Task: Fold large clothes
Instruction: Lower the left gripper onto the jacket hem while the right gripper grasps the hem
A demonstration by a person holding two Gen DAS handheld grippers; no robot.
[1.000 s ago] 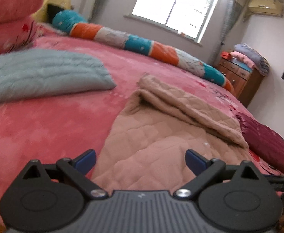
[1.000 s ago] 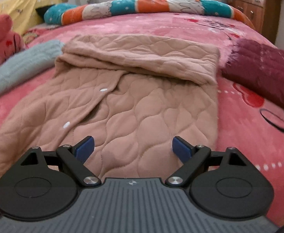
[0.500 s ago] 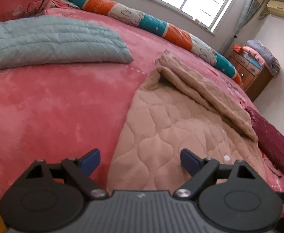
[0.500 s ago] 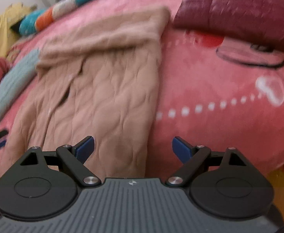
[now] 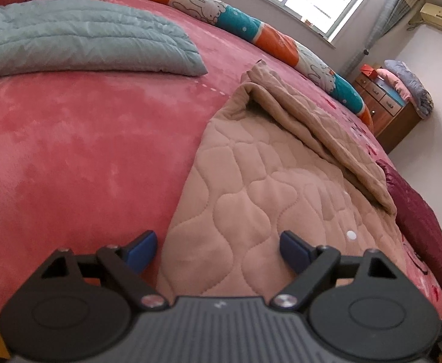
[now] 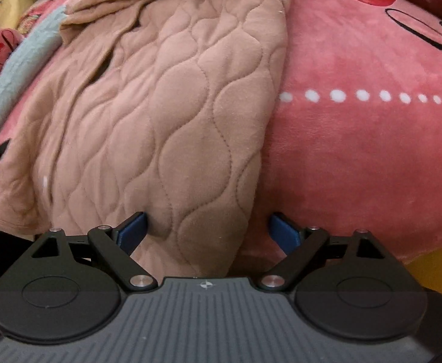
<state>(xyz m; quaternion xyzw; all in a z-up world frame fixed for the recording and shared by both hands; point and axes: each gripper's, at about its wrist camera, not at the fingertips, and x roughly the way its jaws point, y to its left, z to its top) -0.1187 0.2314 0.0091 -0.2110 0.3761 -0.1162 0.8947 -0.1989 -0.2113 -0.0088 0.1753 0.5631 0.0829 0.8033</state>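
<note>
Both pairs of blue fingers stand wide and grip nothing: the left gripper (image 5: 218, 249), whose jaws have just been closing a little, straddles the near left hem of the tan quilted garment (image 5: 269, 193), and the right gripper (image 6: 206, 231) straddles its near right hem, which hangs between the pads unpinched. Under it spreads the pink bedspread (image 5: 79, 151); the garment's far end is folded back. A pale blue quilt (image 5: 79, 39) lies left, a maroon cushion (image 5: 420, 227) right.
</note>
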